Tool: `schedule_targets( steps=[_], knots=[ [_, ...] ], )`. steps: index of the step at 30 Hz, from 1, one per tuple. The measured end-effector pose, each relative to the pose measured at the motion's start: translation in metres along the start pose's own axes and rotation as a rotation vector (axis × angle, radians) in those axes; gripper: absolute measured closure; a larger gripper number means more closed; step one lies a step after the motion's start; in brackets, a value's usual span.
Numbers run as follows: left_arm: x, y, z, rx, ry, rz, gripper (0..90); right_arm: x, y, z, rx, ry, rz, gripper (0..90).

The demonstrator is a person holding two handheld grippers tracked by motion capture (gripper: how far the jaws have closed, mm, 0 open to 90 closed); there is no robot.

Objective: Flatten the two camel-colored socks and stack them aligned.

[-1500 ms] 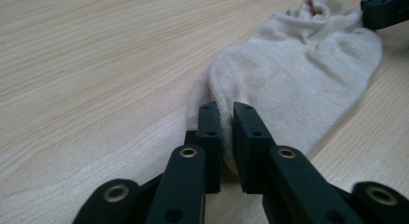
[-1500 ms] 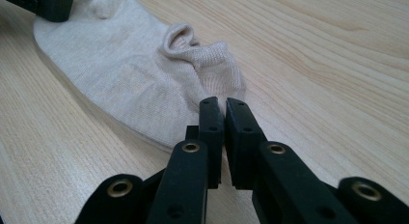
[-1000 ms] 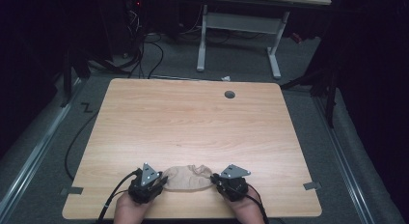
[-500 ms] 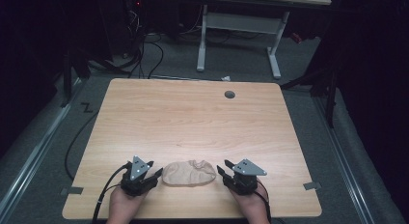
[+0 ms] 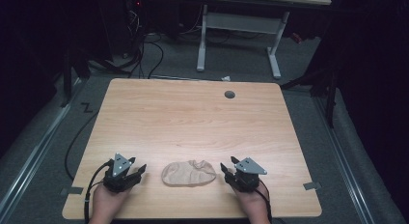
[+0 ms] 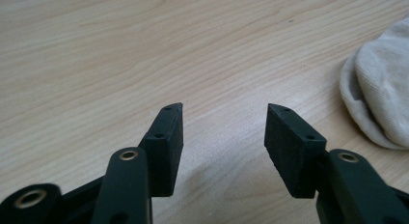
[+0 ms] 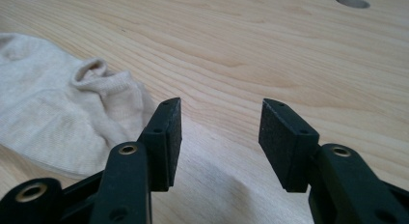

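Observation:
A beige ankle sock (image 5: 188, 173) lies flat near the front edge of the wooden table (image 5: 193, 118). My left gripper (image 5: 140, 171) rests to the left of it, open, with nothing between its jaws. In the left gripper view (image 6: 224, 127) the sock (image 6: 378, 93) sits off to the right, apart from the jaws. My right gripper (image 5: 224, 168) stands to the right of the sock, open and empty. The right gripper view (image 7: 219, 125) shows the sock (image 7: 62, 113) at the left, its cuff just beyond the left jaw.
A round cable hole (image 5: 229, 94) sits near the table's far edge, also seen as the hole (image 7: 352, 1) in the right gripper view. Beyond the table stand a white desk frame (image 5: 236, 35) and floor cables (image 5: 144, 45). Dark surroundings flank both sides.
Both grippers have let go of the sock and drawn apart, the left one to the left and the right one to the right. The sock lies still between them.

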State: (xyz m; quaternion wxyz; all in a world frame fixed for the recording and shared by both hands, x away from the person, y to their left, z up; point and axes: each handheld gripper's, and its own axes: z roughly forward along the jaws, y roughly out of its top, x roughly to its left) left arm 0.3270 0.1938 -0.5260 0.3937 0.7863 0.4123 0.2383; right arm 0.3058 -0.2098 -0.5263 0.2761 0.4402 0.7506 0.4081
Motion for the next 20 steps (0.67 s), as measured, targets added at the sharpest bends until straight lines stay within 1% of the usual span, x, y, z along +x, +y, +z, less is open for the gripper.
schedule_targets(
  steps=[3, 4, 7, 8, 10, 12, 15, 16, 17, 19, 20],
  knots=[
    [0.003, 0.000, 0.001, 0.002, -0.008, -0.014, 48.3, -0.003, -0.002, -0.002, 0.004, -0.009, 0.017, 48.7],
    [0.004, -0.001, 0.001, 0.002, -0.007, -0.011, 48.3, -0.004, -0.004, -0.004, -0.002, -0.017, 0.029, 48.7],
    [0.005, -0.004, 0.003, 0.020, -0.015, -0.006, 48.2, -0.008, -0.005, -0.008, -0.011, -0.025, 0.035, 48.6],
    [0.006, -0.005, 0.003, 0.022, -0.019, -0.011, 48.2, -0.008, -0.005, -0.010, -0.014, -0.030, 0.030, 48.6],
    [0.006, -0.007, 0.001, 0.017, -0.018, -0.018, 48.1, -0.009, -0.004, -0.013, -0.023, -0.048, 0.039, 48.6],
    [0.007, -0.008, -0.003, 0.014, -0.014, -0.017, 48.1, -0.010, -0.002, -0.014, -0.028, -0.051, 0.047, 48.6],
    [0.008, -0.008, -0.010, 0.001, -0.001, -0.011, 48.1, -0.010, 0.000, -0.016, -0.041, -0.049, 0.036, 48.6],
    [0.009, -0.007, -0.012, -0.007, 0.003, -0.015, 48.1, -0.009, 0.000, -0.016, -0.042, -0.046, 0.025, 48.6],
    [0.010, -0.006, -0.014, -0.018, 0.004, -0.028, 48.1, -0.009, 0.000, -0.017, -0.038, -0.045, 0.021, 48.7],
    [0.010, -0.006, -0.014, -0.027, -0.002, -0.048, 48.2, -0.009, -0.001, -0.018, -0.036, -0.041, 0.026, 48.8],
    [0.010, -0.007, -0.013, -0.025, -0.003, -0.049, 48.2, -0.009, -0.002, -0.019, -0.039, -0.042, 0.032, 48.8]
  ],
)
